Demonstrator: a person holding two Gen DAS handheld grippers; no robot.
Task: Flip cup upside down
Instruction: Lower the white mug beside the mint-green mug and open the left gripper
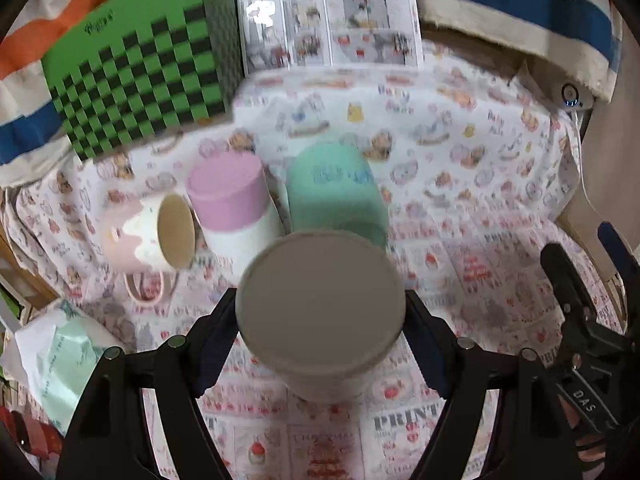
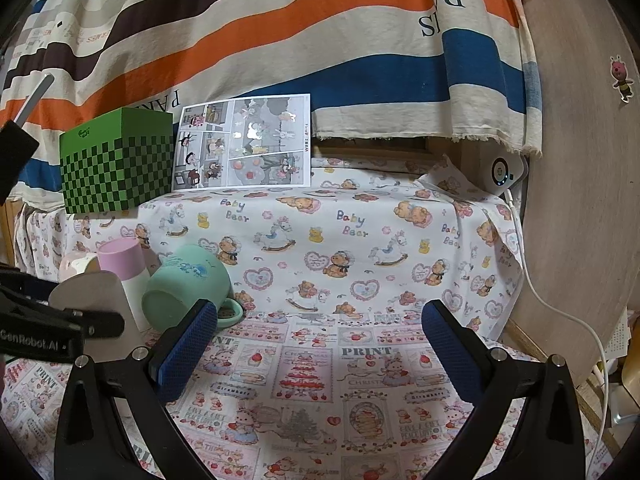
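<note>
My left gripper (image 1: 320, 320) is shut on a white cup (image 1: 320, 296), its flat base turned toward the camera, held above the patterned cloth. The same cup shows at the left of the right wrist view (image 2: 96, 296), tilted, with the left gripper's body across it. My right gripper (image 2: 320, 320) is open and empty over the cloth, right of the cups. A teal mug (image 1: 336, 196) (image 2: 186, 284) lies on its side. A pink-and-white cup (image 1: 236, 204) (image 2: 124, 260) stands bottom up. A pale pink mug (image 1: 148, 232) (image 2: 78, 264) lies on its side.
A green checkered box (image 1: 136, 76) (image 2: 116, 160) and a comic sheet (image 1: 328, 16) (image 2: 244, 144) stand at the back against a striped cloth. A white device (image 2: 506, 172) with a cable sits at the right. A crumpled bag (image 1: 60, 356) lies at the left.
</note>
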